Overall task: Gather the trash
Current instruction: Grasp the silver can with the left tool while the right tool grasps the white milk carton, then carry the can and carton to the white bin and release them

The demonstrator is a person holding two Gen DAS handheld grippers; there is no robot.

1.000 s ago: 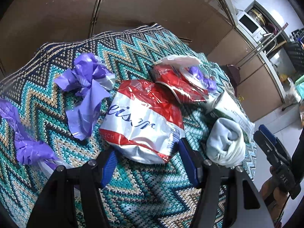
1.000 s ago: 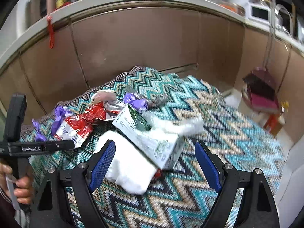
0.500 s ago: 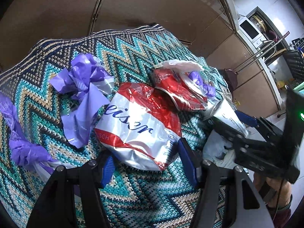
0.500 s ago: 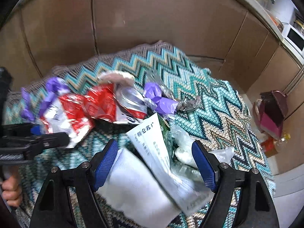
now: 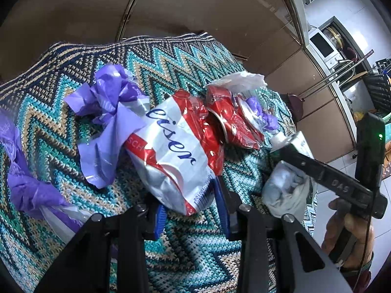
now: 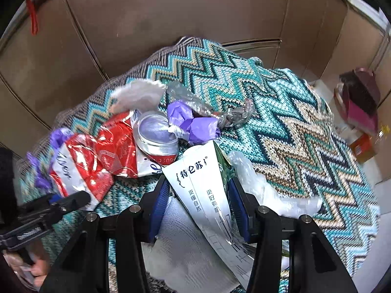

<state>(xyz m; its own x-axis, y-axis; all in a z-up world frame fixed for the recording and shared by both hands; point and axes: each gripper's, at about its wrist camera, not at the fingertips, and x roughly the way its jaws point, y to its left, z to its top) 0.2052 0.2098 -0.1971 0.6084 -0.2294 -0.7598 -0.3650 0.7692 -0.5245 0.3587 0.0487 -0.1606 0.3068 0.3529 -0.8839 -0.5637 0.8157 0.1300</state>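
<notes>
Trash lies heaped on a zigzag knitted blanket [image 5: 195,256]. My left gripper [image 5: 190,210] is closing, and its blue pads press the lower end of a crushed red-and-white can [image 5: 176,151]. My right gripper [image 6: 198,202] is closing too, its pads touching both sides of a white milk carton [image 6: 202,185] that lies over a white tissue [image 6: 180,239]. A second crushed can [image 6: 156,136] and purple wrappers [image 5: 110,112] lie beyond. In the left wrist view a hand [image 5: 347,229] holds the right gripper's handle.
Brown cabinet fronts [image 6: 171,24] stand close behind the blanket. Clear plastic [image 6: 256,185] and a silver foil wrapper [image 6: 207,105] lie to the right of the carton. A maroon dustpan [image 6: 359,97] stands on the floor at far right, and a microwave [image 5: 322,46] sits on the counter.
Both pairs of jaws have narrowed. The left pads closed onto the crushed can, which tilted upright. The right gripper moved forward and down over the milk carton.
</notes>
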